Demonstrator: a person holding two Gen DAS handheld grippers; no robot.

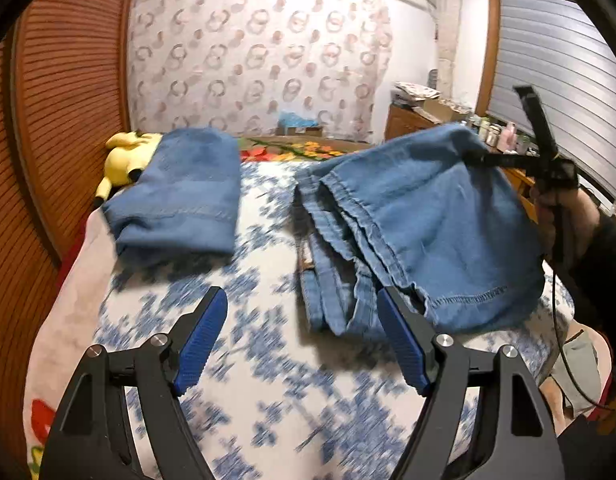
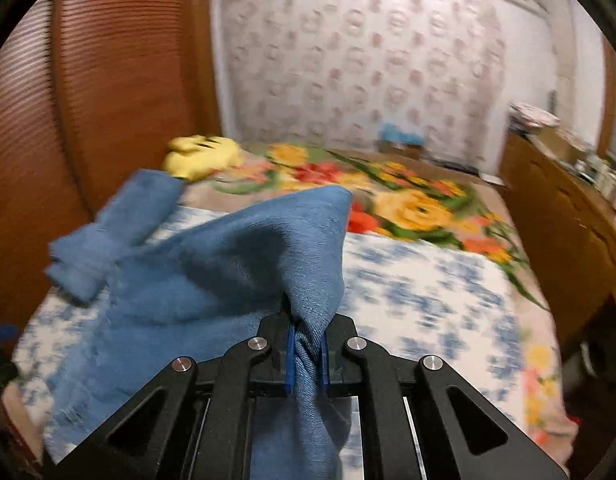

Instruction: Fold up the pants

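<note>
Blue denim pants (image 1: 420, 216) lie partly on the bed, one end lifted up to the right. My right gripper (image 2: 305, 354) is shut on a bunch of that denim (image 2: 243, 256) and holds it above the bed; it also shows in the left wrist view (image 1: 474, 157). My left gripper (image 1: 301, 316) is open and empty, low over the bed, its right finger (image 1: 400, 336) next to the pants' hem. A second folded blue denim piece (image 1: 179, 192) lies at the back left, also seen in the right wrist view (image 2: 111, 228).
The bed has a blue-and-white patterned cover (image 1: 267, 360) and a floral blanket (image 2: 412, 200) behind. A yellow plush toy (image 1: 127, 156) sits by the wooden slatted wall (image 1: 59, 120). A wooden dresser (image 2: 564, 216) with clutter stands to the right.
</note>
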